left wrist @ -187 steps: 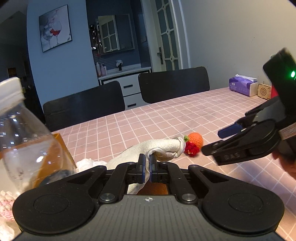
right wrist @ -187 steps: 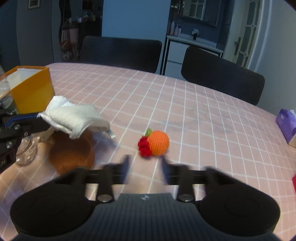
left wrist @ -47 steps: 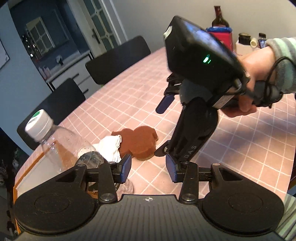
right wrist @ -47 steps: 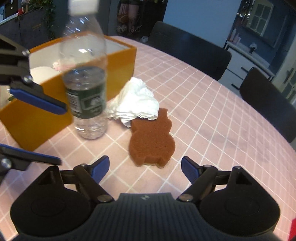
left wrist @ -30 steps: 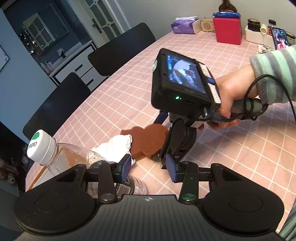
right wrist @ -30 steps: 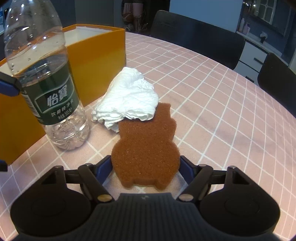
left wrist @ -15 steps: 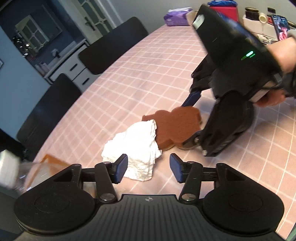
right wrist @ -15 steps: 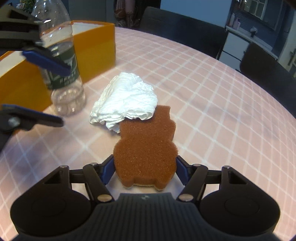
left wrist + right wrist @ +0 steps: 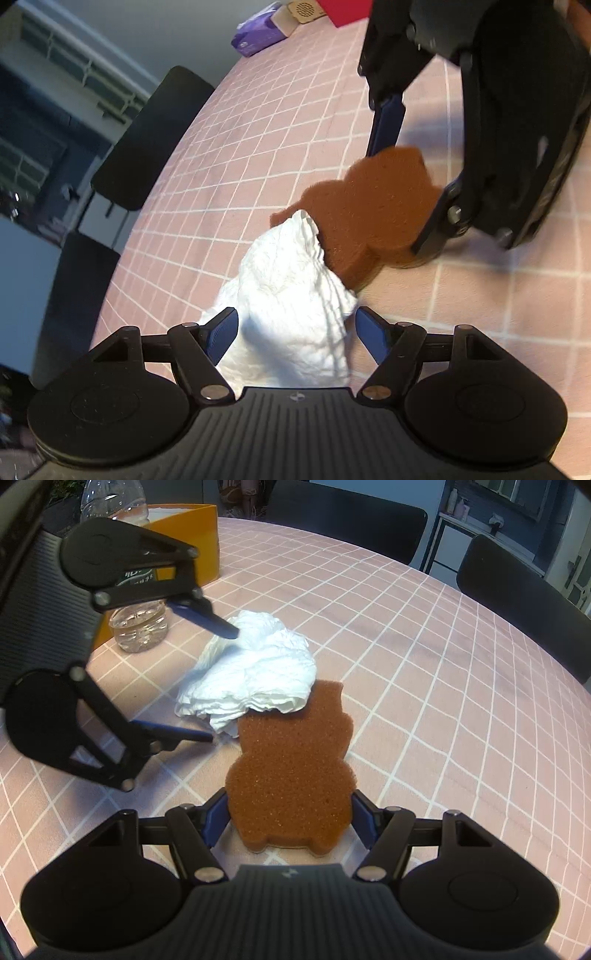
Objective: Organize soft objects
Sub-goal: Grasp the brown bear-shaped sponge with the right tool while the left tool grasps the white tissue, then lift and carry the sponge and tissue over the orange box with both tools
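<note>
A crumpled white cloth lies on the pink checked tablecloth, its edge draped over the head of a brown bear-shaped sponge. My left gripper points down over the cloth with its jaws opening. The blue pads stand on either side of the cloth without pressing on it. In the right wrist view the same left gripper straddles the cloth from the left. My right gripper is shut on the lower body of the sponge, one pad against each side. The left wrist view shows that right gripper from the front.
A clear water bottle stands beside an orange box at the table's far left. Black chairs line the far edge. A purple tissue pack and a red box sit at the table's far end.
My left gripper has come down from beside the bottle onto the cloth, and its jaws have widened. The bottle has left the left wrist view. The right gripper has stayed around the sponge.
</note>
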Available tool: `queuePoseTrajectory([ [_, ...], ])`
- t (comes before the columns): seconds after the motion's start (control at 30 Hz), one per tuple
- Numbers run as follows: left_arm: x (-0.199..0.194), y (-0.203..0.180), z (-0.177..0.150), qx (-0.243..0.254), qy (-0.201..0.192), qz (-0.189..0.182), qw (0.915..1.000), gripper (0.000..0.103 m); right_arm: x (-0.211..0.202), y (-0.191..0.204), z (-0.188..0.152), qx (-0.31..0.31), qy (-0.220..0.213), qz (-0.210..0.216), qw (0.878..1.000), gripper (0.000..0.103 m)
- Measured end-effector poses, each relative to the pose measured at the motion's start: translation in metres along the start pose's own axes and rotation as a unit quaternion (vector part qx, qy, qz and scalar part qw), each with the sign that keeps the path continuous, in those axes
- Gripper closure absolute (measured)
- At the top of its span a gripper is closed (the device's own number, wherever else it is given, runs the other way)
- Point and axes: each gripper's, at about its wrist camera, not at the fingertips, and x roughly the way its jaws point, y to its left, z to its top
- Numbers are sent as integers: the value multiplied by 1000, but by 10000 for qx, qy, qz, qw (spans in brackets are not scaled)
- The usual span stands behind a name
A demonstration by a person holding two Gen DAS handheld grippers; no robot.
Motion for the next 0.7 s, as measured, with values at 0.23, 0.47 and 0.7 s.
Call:
queuePoseTrajectory([
  [0.23, 5, 8, 2, -267, 0, -298, 9992, 55, -3, 1, 0, 24, 11, -19, 10000, 36],
  [0.47, -1, 2, -2, -284, 128, -18, 9995, 86, -4, 7, 3, 6, 49, -124, 9999, 36],
  [0.7, -35, 2, 2, -457, -39, 276, 9986, 87, -20, 12, 3, 10, -40, -301, 9995, 38],
])
